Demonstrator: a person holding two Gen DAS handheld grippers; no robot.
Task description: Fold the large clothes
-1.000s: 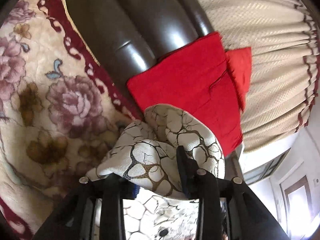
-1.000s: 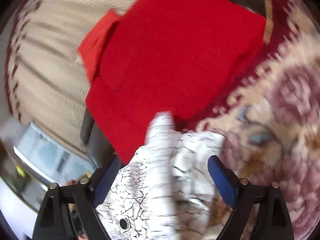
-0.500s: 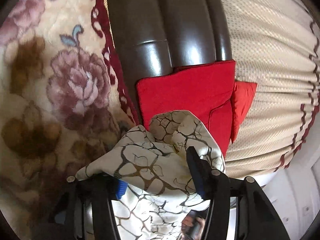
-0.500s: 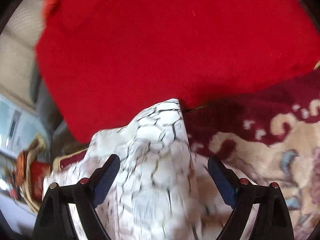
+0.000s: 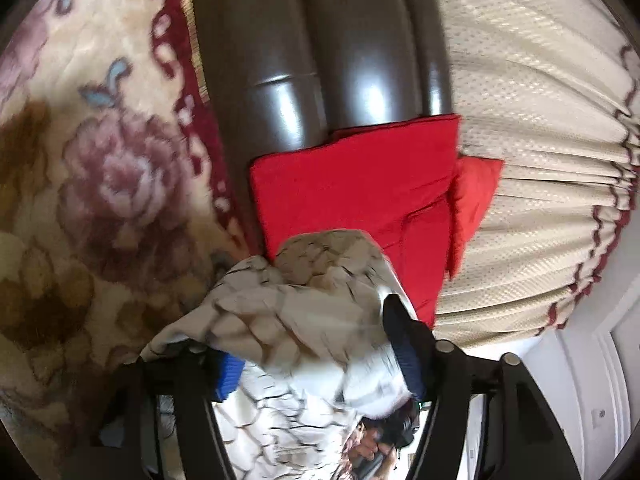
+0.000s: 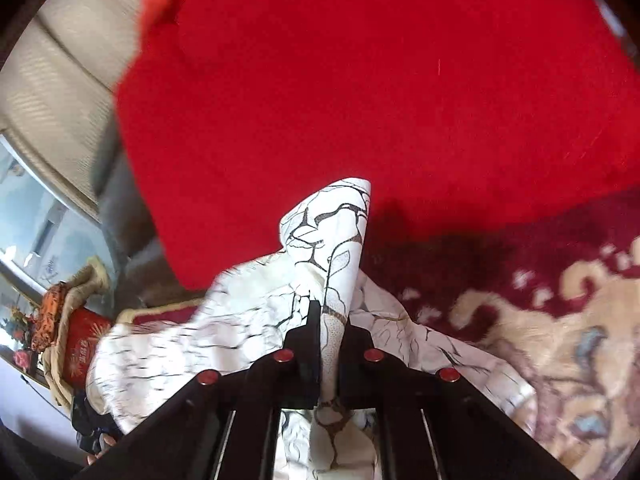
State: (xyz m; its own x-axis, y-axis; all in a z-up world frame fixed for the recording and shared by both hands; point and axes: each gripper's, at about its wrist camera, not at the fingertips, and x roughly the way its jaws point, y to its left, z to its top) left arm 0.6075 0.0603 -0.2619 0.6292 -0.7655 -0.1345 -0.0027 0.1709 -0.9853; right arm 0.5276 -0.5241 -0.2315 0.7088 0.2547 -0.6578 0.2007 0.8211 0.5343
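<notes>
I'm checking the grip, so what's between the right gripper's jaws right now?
In the right wrist view, the right gripper has its jaws shut on a ridge of the white crackle-print garment, nothing else between them.

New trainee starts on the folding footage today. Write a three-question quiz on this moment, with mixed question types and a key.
1. True or false: the right hand-held gripper is shut on the crackle-print garment.
2. Multiple choice: what lies just beyond the garment in the right wrist view? A) the red folded cloth B) a blue towel C) a wooden tray
3. Fill in: the left hand-held gripper has its fingers ____, with the garment bunched between them.

Key: 1 true; 2 A; 3 apart (open).
</notes>
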